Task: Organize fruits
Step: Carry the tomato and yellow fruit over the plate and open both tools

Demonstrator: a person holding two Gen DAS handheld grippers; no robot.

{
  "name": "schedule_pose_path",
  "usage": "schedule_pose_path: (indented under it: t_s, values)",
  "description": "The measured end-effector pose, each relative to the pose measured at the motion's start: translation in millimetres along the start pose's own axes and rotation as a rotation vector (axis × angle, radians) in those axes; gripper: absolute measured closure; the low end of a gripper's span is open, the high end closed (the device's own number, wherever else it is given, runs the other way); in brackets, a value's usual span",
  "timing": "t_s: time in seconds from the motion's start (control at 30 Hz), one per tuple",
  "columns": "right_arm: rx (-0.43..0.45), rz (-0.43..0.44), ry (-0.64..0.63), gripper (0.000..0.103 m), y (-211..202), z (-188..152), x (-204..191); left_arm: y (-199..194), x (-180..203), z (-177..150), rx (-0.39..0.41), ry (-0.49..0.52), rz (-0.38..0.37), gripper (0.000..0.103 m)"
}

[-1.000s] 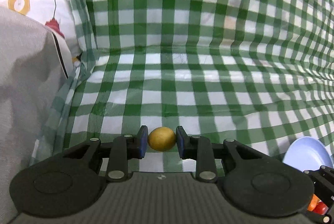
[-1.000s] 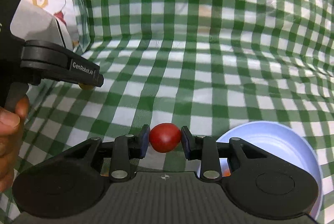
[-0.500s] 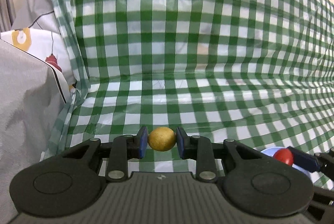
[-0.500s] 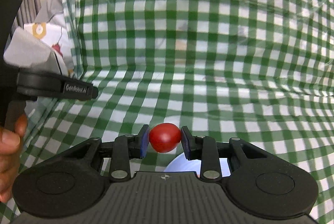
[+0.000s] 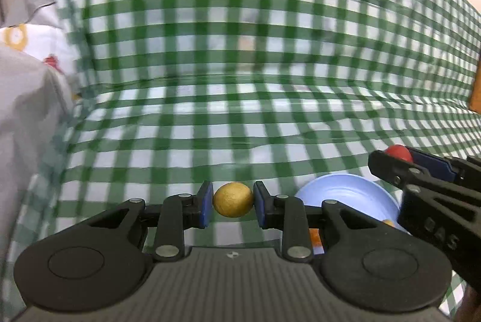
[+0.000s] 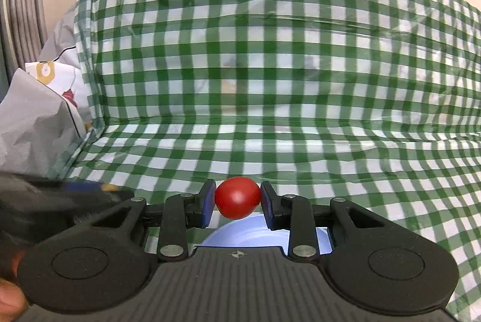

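My left gripper (image 5: 233,199) is shut on a small yellow fruit (image 5: 233,199), held above the green checked cloth. My right gripper (image 6: 237,202) is shut on a small red tomato (image 6: 237,202). In the left wrist view the right gripper (image 5: 399,156) shows at the right edge with the red tomato (image 5: 398,152) in its tips, above a light blue bowl (image 5: 345,195). An orange piece (image 5: 315,236) peeks out beside the bowl, behind my left fingers. In the right wrist view the blue bowl (image 6: 249,232) lies just below the tomato, and the blurred left gripper (image 6: 90,189) is at the left.
The green checked cloth (image 6: 270,165) covers the table and rises as a backdrop. Grey and patterned fabric (image 5: 27,111) is bunched at the left. A grey ribbed radiator (image 6: 18,6) stands at the far left. A person's fingers (image 6: 9,301) show at the lower left corner.
Both grippers have risen and drawn back with their fruits still gripped. In the left wrist view the bowl and the right gripper have come further into sight. In the right wrist view the bowl has slid under the fingers.
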State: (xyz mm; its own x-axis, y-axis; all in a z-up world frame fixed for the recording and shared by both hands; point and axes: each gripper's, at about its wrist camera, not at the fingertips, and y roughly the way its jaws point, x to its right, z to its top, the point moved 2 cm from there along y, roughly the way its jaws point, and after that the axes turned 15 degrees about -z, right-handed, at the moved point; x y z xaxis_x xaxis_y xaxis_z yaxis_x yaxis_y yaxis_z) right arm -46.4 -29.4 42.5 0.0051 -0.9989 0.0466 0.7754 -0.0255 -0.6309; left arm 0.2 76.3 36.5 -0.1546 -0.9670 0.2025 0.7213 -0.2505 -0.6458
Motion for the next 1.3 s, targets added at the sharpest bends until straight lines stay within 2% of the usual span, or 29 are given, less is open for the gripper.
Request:
schedule_pose_path:
  t_s: [0.1,0.3,0.57,0.67,0.87,1.3]
  values:
    - [0.001,-0.023,-0.002,0.069,-4,-3,12,11,4,6,0.011,0.035,0.001,0.071]
    - [-0.011,-0.107,0.042,0.069,1,-6,47,16,-4,7,-0.013,0.004,-0.035,0.071]
    - [-0.079,-0.147,0.123,0.069,16,-16,77,18,12,-10,-0.045,0.051,-0.163,0.071]
    - [-0.092,-0.147,0.131,0.069,20,-19,78,24,23,-19,-0.091,0.068,-0.219,0.071]
    - [-0.096,-0.138,0.121,0.069,23,-20,70,34,39,-32,-0.164,0.144,-0.232,0.071]
    - [-0.096,-0.129,0.069,0.069,33,-20,55,40,46,-42,-0.213,0.192,-0.247,0.071]
